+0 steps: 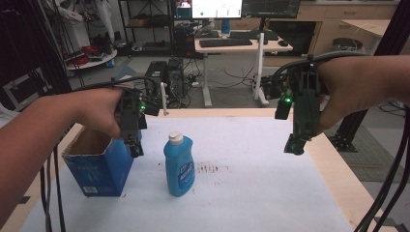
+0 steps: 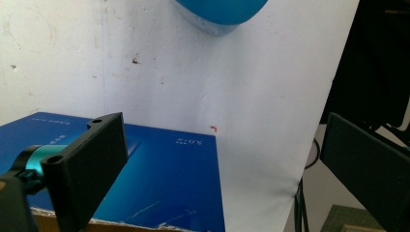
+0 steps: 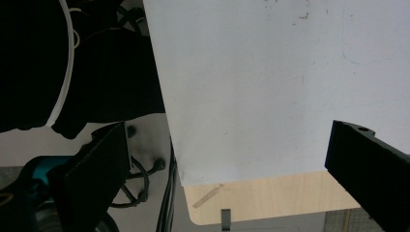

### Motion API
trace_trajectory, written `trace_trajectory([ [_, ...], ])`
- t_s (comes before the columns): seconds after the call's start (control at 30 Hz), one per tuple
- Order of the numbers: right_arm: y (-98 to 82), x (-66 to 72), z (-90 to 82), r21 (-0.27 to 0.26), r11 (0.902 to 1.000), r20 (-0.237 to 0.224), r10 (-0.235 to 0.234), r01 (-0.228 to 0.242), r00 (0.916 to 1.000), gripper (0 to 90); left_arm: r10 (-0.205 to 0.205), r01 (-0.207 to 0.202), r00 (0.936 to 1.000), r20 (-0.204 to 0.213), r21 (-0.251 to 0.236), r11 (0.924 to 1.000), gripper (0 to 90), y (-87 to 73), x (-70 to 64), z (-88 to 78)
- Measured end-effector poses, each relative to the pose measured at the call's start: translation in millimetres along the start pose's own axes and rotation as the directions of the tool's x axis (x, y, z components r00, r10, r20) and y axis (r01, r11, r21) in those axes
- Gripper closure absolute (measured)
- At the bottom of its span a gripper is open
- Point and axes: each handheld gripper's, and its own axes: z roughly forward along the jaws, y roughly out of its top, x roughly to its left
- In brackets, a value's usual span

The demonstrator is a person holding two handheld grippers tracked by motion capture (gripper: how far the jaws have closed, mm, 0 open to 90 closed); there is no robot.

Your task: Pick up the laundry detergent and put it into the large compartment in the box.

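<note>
The left gripper (image 1: pixel 136 151) hangs jaws wide apart, holding nothing, over the right wall of the open blue box (image 1: pixel 99 166); the right gripper (image 1: pixel 295 146), jaws also spread wide and empty, hovers well to the right of the blue bottle (image 1: pixel 179 165); that bottle stands upright just right of the box on the white mat (image 1: pixel 251 193).

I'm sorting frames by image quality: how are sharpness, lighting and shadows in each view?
High view: soft overall, even lighting, the label on the bottle unreadable. Left gripper view: sharper, small print on the box stays illegible. Right gripper view: bright sheet, dark upper left corner loses detail.
</note>
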Motion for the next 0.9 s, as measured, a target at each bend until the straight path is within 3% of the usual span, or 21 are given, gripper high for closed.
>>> trace_trajectory([
  [0.27,1.5,-7.5,1.4,0.001,0.9999,-0.004,-0.013,0.013,0.9999,1.5,-0.024,0.024,0.9997,0.008,-0.017,0.9996,3.1,-0.7,-2.1,-1.4],
  [0.43,2.7,-10.4,4.0,0.014,0.9998,-0.005,-0.016,0.016,0.9999,1.5,-0.112,0.113,0.9931,0.032,-0.032,0.9930,3.1,-1.4,-3.5,-5.1],
  [0.47,2.6,-11.9,4.1,0.018,0.9993,-0.005,-0.032,0.033,0.9995,1.5,-0.150,0.152,0.9875,0.049,-0.033,0.9879,3.1,-1.2,-5.1,-5.6],
  [0.5,2.6,-11.0,4.3,0.016,0.9997,-0.004,-0.018,0.018,0.9998,1.6,-0.172,0.175,0.9829,0.065,-0.032,0.9841,3.1,-0.9,-6.0,-6.0],
  [0.63,1.0,-10.9,4.5,0.018,0.9997,0.005,-0.018,0.018,0.9998,1.5,-0.276,0.282,0.9541,0.117,-0.039,0.9587,3.1,2.4,-11.5,-9.0],
  [0.7,0.0,-10.9,4.7,0.023,0.9996,0.007,-0.018,0.018,0.9998,1.5,-0.323,0.333,0.9344,0.149,-0.043,0.9420,3.1,4.6,-13.9,-11.0],
  [0.8,-1.0,-10.5,5.1,0.026,0.9995,0.015,-0.020,0.020,0.9997,1.5,-0.398,0.413,0.8988,0.183,-0.052,0.9091,3.1,8.6,-16.3,-13.9],
  [0.9,-1.3,-9.9,5.2,0.022,0.9995,0.017,-0.021,0.021,0.9996,1.6,-0.477,0.493,0.8605,0.178,-0.056,0.8681,3.1,12.7,-16.9,-15.4],
])
